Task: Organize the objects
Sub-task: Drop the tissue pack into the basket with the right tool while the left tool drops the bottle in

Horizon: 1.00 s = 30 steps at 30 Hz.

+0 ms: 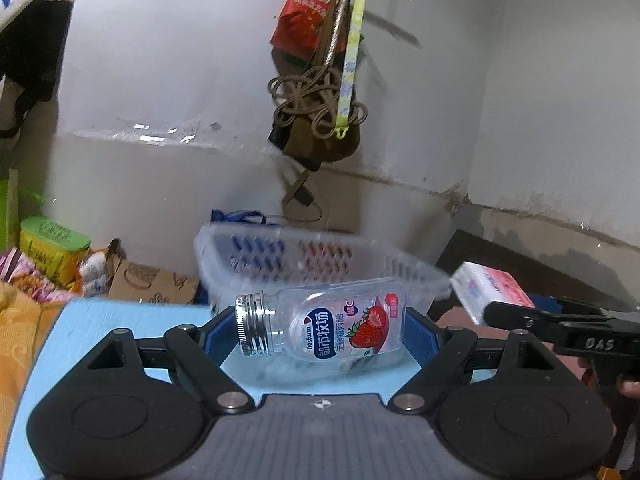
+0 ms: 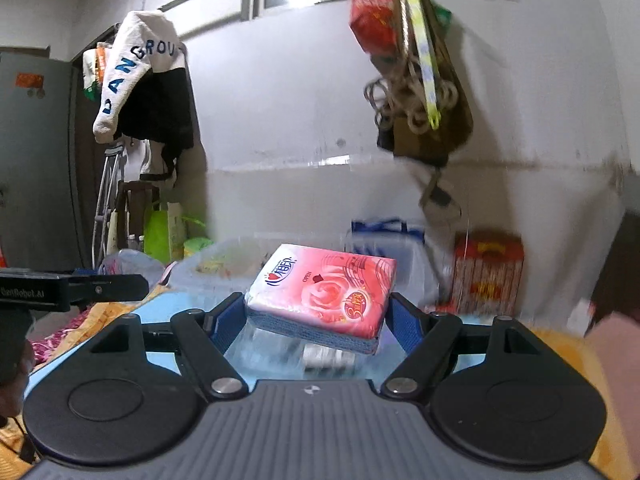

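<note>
clear plastic bottle [image 1: 320, 322], uncapped, strawberry label, lies crosswise in my left jaws [image 1: 318, 330]: the blue pads [image 1: 218, 336] press its threaded neck on one side and its base on the other, so these jaws are clenched on it. landmark: the translucent slotted basket [image 1: 312, 260]. the bottle is held above the light-blue bench [image 1: 120, 316], just in front of the basket. my right jaws [image 2: 316, 322] are clenched on a pink tissue pack [image 2: 324, 292], pads against its two short ends, the pack tilted and clear of the bench. seen from the left wrist, the pack sits to the right of the basket, near its right corner.
</note>
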Motion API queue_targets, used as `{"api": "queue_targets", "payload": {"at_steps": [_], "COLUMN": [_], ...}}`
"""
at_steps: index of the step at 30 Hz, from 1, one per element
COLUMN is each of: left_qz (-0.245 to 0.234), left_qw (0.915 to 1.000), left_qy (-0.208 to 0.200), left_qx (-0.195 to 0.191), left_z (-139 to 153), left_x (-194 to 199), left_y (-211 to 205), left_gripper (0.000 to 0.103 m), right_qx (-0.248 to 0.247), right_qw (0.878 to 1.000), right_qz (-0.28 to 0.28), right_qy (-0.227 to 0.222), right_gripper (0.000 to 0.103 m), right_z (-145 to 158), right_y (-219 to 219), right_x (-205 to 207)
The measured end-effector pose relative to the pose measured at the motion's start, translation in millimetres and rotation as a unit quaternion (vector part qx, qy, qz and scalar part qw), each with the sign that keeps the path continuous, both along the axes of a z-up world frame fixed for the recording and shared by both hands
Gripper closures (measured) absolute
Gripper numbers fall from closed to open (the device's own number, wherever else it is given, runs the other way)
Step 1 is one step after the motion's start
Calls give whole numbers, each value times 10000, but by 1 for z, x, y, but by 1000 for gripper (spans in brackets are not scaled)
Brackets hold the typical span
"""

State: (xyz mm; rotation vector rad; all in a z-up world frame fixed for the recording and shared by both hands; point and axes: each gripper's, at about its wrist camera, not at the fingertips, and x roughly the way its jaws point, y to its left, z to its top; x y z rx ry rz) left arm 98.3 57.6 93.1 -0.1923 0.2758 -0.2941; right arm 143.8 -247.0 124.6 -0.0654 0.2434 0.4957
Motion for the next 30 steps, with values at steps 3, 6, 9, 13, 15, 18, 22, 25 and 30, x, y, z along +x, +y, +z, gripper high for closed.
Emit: {"api": "queue_targets", "payload": {"at_steps": [3, 6, 9, 13, 15, 18, 22, 25, 30], "left_qz": [47, 168, 253, 406, 484, 624, 697, 802, 731], "left_qw": [9999, 9991, 9978, 9955, 9942, 9930, 9925, 9906, 9929], "left_qy": [11, 156, 461, 666, 723, 810, 894, 850, 744], "left_qx": [103, 352, 406, 539, 633, 588, 468, 710, 575], "left_z": [26, 47, 58, 61, 57, 47, 35, 32, 34], "left_x": [25, 60, 97, 131, 141, 150, 151, 146, 131], "left_y": [-8, -18, -25, -35, -38, -34, -25, -25, -19], "left_gripper": [16, 16, 16, 16, 16, 15, 0, 0, 0], "right_qx": [-96, -267, -581, -803, -792, -859, -352, -250, -245], "right_qw": [9999, 9996, 9982, 9968, 9968, 9962, 9992, 9992, 9993], "right_qz": [59, -17, -82, -54, 33, 9, -198, -301, -244], "right_qy": [-14, -16, -97, -35, -22, -150, 59, -81, -134], "right_gripper": [25, 25, 25, 25, 24, 17, 0, 0, 0], "right_z": [18, 28, 30, 26, 23, 17, 11, 11, 19], "right_y": [10, 19, 29, 34, 33, 34, 20, 13, 9], "right_x": [27, 56, 83, 110, 114, 119, 121, 115, 105]}}
